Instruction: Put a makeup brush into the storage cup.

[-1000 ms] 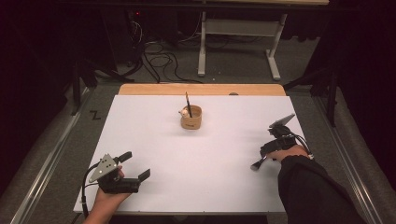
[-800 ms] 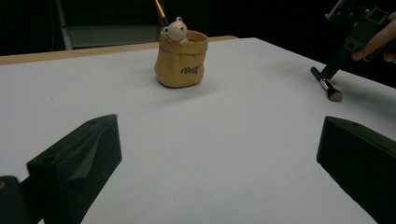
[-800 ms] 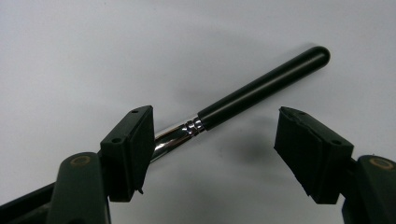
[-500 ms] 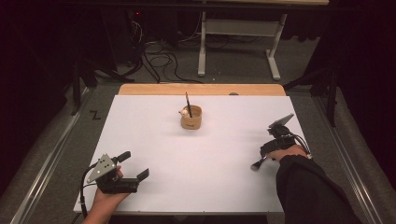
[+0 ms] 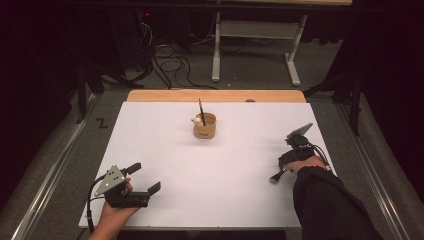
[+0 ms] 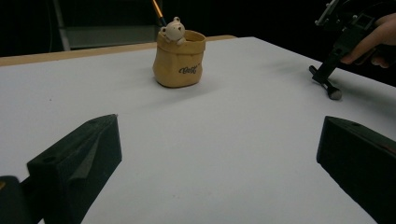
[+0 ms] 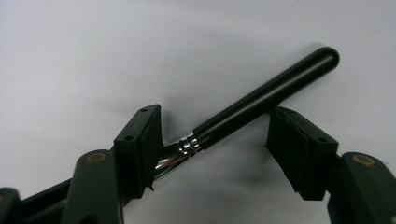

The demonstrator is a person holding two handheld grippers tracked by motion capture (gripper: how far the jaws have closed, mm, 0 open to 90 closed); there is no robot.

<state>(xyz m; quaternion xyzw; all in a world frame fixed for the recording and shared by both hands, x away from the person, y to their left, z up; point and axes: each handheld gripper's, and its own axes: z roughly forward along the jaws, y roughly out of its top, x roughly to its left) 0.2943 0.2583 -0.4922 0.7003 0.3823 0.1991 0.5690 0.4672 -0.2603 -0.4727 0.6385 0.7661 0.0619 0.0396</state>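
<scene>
White table (image 5: pixel 165 150): bear cup (image 5: pixel 205 126) well beyond brush (image 7: pixel 261 100).

Legible markings: two items

Item 1: dark script lettering, apparently "Best", though the small letters leave the spelling uncertain, on the front of the tan, sack-shaped ceramic pot with a small bear figure at its rim (image 6: pixel 179 58), standing well beyond the left gripper (image 6: pixel 219 154), ahead of its jaws. Item 2: a black "Z" mark (image 5: pixel 102 123) on the grey floor beside the white table's (image 5: pixel 165 150) left edge, farther from the person than that gripper.
</scene>
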